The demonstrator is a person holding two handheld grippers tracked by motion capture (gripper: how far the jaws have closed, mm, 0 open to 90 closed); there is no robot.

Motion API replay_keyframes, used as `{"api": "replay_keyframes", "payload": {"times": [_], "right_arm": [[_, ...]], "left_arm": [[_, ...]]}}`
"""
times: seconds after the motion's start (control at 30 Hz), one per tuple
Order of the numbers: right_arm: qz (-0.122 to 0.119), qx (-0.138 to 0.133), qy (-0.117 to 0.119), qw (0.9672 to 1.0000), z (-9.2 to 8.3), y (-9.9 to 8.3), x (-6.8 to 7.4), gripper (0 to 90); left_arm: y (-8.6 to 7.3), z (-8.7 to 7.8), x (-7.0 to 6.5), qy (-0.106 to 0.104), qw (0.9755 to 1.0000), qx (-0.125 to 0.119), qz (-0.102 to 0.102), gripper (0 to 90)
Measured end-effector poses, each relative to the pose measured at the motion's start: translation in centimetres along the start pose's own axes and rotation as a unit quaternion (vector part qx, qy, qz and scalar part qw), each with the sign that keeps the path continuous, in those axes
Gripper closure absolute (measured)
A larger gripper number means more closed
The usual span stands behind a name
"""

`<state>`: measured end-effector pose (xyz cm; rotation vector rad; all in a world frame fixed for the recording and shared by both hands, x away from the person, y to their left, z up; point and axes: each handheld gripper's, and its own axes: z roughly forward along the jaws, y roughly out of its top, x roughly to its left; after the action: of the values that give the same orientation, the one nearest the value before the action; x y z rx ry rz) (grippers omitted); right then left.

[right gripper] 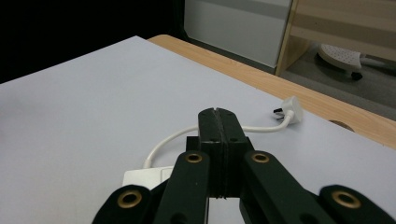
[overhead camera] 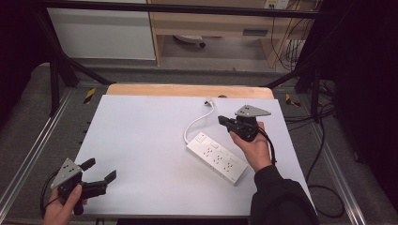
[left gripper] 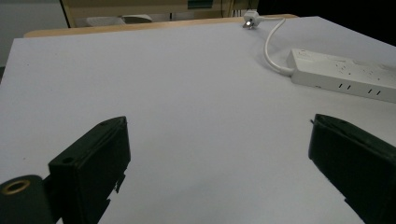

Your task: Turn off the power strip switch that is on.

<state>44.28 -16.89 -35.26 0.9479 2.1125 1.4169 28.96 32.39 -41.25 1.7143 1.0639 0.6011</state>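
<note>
High view looks down over the table (overhead camera: 141,140); both low gripper views share its power strip (left gripper: 345,74).

One white power strip (overhead camera: 217,157) lies toward the table's (overhead camera: 141,140) right edge, with one white cord (overhead camera: 197,121) ending in one plug (overhead camera: 209,100) near the far edge. Two grippers: the left gripper (overhead camera: 101,172) at the near-left corner, the right gripper (overhead camera: 224,122) above the strip.

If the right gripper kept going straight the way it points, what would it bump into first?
Probably the white cord of the power strip, which curves just ahead of the right gripper and its closed jaws. The gripper may sit above the cord, so it could pass over; depth is hard to judge.
</note>
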Motion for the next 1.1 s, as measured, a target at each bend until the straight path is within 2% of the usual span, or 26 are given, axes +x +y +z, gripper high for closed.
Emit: {"api": "replay_keyframes", "payload": {"times": [0.57, 1.1], "right_arm": [[0.011, 0.015, -0.006, 0.9998, 1.5, -1.0, -0.6, 90.0], [0.010, 0.032, -0.002, 0.9994, 2.5, -1.6, -0.4, 90.0]], "left_arm": [[-0.1, 0.1, -0.1, 0.000, 1.0000, 0.007, 0.003, 5.6], [-0.1, 0.2, -0.1, -0.001, 0.9999, 0.009, 0.006, 5.6]]}}
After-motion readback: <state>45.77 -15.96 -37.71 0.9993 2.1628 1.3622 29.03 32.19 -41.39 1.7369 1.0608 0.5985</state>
